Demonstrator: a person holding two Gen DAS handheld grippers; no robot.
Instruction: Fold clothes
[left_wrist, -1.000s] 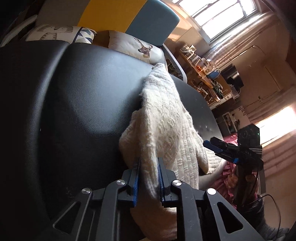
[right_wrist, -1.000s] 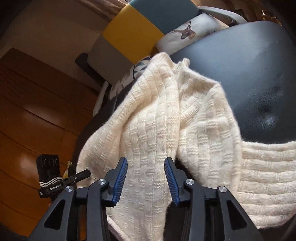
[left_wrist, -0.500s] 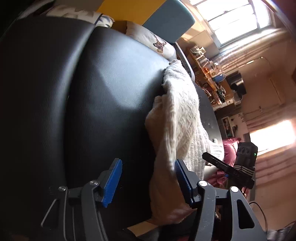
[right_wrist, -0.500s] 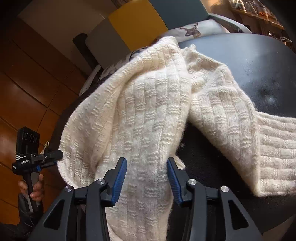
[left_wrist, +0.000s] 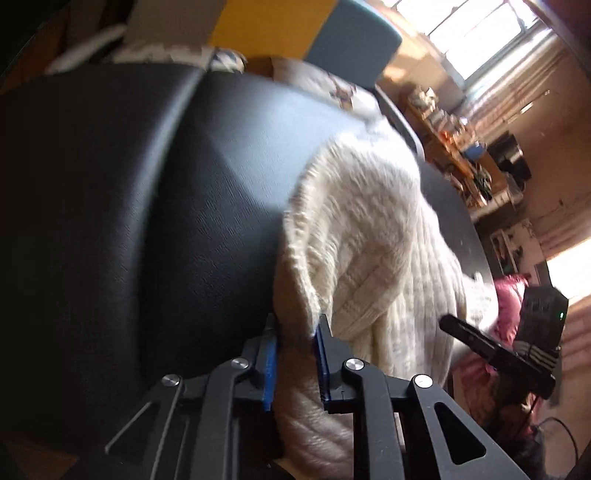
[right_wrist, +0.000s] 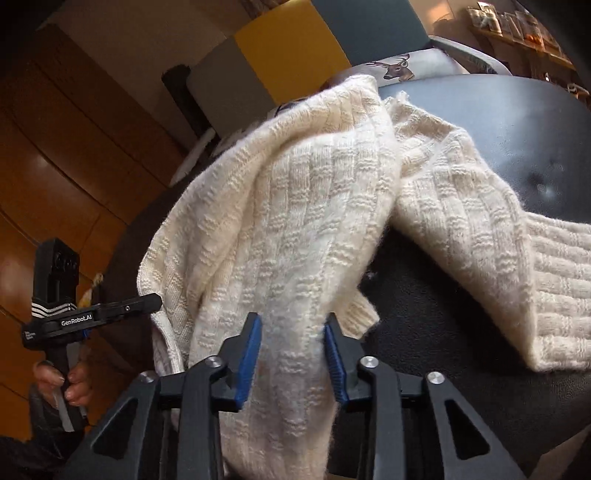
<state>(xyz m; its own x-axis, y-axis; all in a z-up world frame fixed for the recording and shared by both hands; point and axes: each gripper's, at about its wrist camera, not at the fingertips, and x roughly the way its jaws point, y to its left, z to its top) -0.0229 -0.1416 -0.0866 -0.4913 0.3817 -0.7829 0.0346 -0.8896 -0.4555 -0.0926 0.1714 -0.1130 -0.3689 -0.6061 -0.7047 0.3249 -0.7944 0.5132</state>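
The cream knitted sweater (right_wrist: 295, 206) is lying bunched on the black cushion (left_wrist: 147, 206), its near part hanging off the cushion's front edge. The left gripper (left_wrist: 295, 354) is pinching a fold of the sweater at that edge with its jaws closed on the knit, while the right gripper (right_wrist: 291, 354) is clamping a thick band of it just beside. Both grips are looking sound, so I would be lifting them together, evenly, letting the knit hang straight before laying it flat on the cushion.

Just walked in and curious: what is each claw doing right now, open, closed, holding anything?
Left claw: closed on a fold of the cream sweater.
Right claw: closed on the same sweater's bunched knit.
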